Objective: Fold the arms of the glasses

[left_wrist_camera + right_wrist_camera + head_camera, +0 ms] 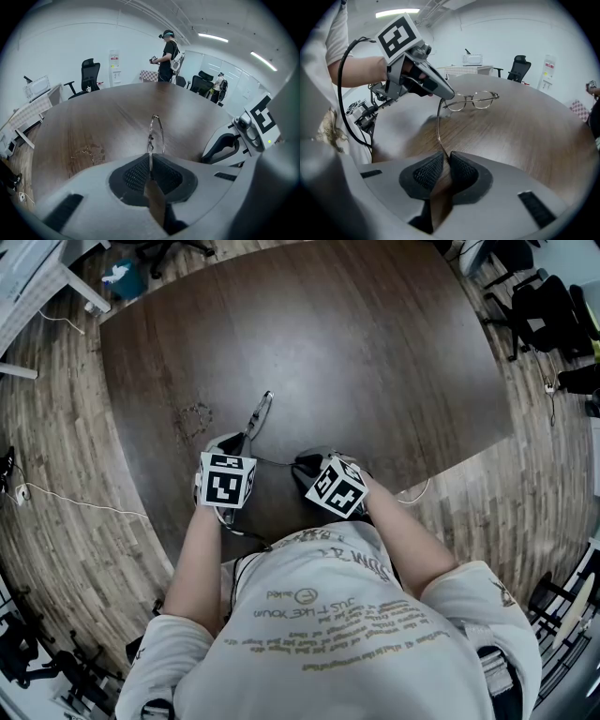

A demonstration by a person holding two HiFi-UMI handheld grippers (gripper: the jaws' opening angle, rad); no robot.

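Note:
Thin metal-framed glasses [472, 100] lie on the dark wooden table [375, 352]; in the head view they [260, 414] sit just beyond my two hands. My left gripper [150, 169] is shut on the frame's end, which shows edge-on [156, 130] beyond the pads. From the right gripper view, the left gripper [446, 95] pinches the frame by its hinge. One arm of the glasses [438, 125] runs from there back into my right gripper [446, 161], which is shut on its tip. Both grippers [242, 439] [302, 465] are near the table's front edge.
A pale scuffed mark [194, 418] is on the table left of the glasses. Office chairs [89, 75] and a standing person [166, 54] are beyond the table's far side. A white desk [37, 287] stands at the far left, more chairs [553, 315] at the right.

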